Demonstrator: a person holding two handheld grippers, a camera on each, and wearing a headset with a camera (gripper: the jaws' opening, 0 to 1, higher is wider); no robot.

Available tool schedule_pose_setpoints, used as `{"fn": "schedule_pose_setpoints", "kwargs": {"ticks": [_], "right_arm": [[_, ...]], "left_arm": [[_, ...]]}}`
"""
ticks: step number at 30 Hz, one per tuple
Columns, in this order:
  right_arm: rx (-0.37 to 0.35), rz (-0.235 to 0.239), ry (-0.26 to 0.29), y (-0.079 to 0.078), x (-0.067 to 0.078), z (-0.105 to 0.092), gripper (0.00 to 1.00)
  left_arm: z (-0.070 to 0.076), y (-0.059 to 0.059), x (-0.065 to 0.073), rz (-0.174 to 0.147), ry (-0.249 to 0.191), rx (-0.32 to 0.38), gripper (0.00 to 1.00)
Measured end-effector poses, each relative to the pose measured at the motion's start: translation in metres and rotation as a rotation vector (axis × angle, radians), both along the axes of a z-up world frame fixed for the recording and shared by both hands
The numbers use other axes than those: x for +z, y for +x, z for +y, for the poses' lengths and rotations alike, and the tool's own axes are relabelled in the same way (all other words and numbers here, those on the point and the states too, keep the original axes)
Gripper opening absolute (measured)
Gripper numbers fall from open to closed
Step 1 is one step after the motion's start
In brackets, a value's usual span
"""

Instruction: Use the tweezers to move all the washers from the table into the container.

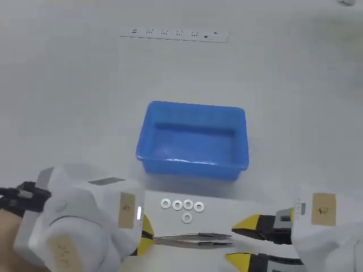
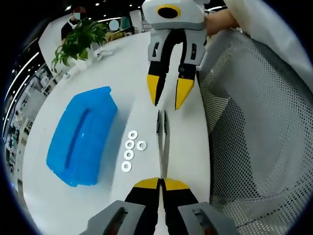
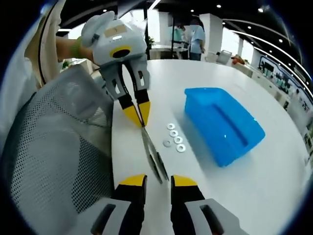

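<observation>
Five washers (image 1: 182,206) between tweezers (image 1: 193,239) and container (image 1: 193,107); left fingers (image 2: 146,184) pinching tweezers, right fingers (image 3: 132,181) apart.

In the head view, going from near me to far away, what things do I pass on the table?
First the silver metal tweezers, then the small silver ring washers, then the blue plastic container, and last a thin white strip with dark marks.

Bare white table (image 1: 68,113) lies free between the five washers (image 1: 182,206) and the blue container (image 1: 187,165); tweezers (image 1: 193,239) bar the near side, spanning left gripper (image 1: 147,236) to right gripper (image 1: 231,243)
</observation>
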State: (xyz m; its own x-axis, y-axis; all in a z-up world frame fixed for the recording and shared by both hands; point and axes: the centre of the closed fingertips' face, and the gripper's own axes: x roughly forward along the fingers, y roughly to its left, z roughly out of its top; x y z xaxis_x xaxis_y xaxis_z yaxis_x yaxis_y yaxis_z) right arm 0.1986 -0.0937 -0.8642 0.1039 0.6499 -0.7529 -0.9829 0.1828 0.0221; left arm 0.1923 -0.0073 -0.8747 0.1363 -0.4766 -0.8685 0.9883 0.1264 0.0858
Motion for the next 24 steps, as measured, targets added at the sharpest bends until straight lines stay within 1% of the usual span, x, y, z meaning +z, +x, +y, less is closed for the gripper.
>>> {"fn": "schedule_pose_setpoints", "kwargs": {"ticks": [1,3,4,5,6,11,15,19,21,23,24], "right_arm": [[0.009,0.000,-0.003,0.000,0.000,0.000,0.16],[0.036,-0.009,-0.005,-0.001,0.000,0.002,0.14],[0.053,-0.013,-0.004,-0.002,0.000,0.004,0.13],[0.061,-0.016,-0.003,-0.002,0.001,0.005,0.12],[0.069,-0.022,0.000,-0.002,0.001,0.007,0.12],[0.092,-0.032,0.010,-0.002,0.003,0.011,0.13],[0.097,-0.033,0.022,-0.001,0.004,0.014,0.13],[0.113,-0.040,0.022,-0.001,0.004,0.014,0.13],[0.121,-0.047,0.022,-0.001,0.005,0.014,0.12],[0.133,-0.055,0.027,-0.001,0.005,0.015,0.11],[0.142,-0.055,0.034,-0.002,0.006,0.016,0.09]], "left_arm": [[-0.001,0.000,0.003,0.003,-0.004,0.003,0.00],[-0.002,-0.002,0.013,-0.011,-0.016,-0.009,0.00],[-0.003,-0.002,0.020,-0.019,-0.025,-0.010,0.00],[-0.005,-0.002,0.025,-0.021,-0.031,-0.012,0.00],[-0.007,-0.002,0.032,-0.026,-0.044,-0.011,0.00],[-0.017,-0.004,0.055,-0.033,-0.080,-0.017,0.00],[-0.027,-0.005,0.069,-0.051,-0.097,-0.042,0.00],[-0.038,-0.006,0.079,-0.065,-0.107,-0.074,0.00],[-0.044,-0.006,0.084,-0.071,-0.121,-0.086,0.00],[-0.051,-0.006,0.089,-0.071,-0.155,-0.089,0.00],[-0.054,-0.006,0.091,-0.065,-0.177,-0.080,0.00]]}}
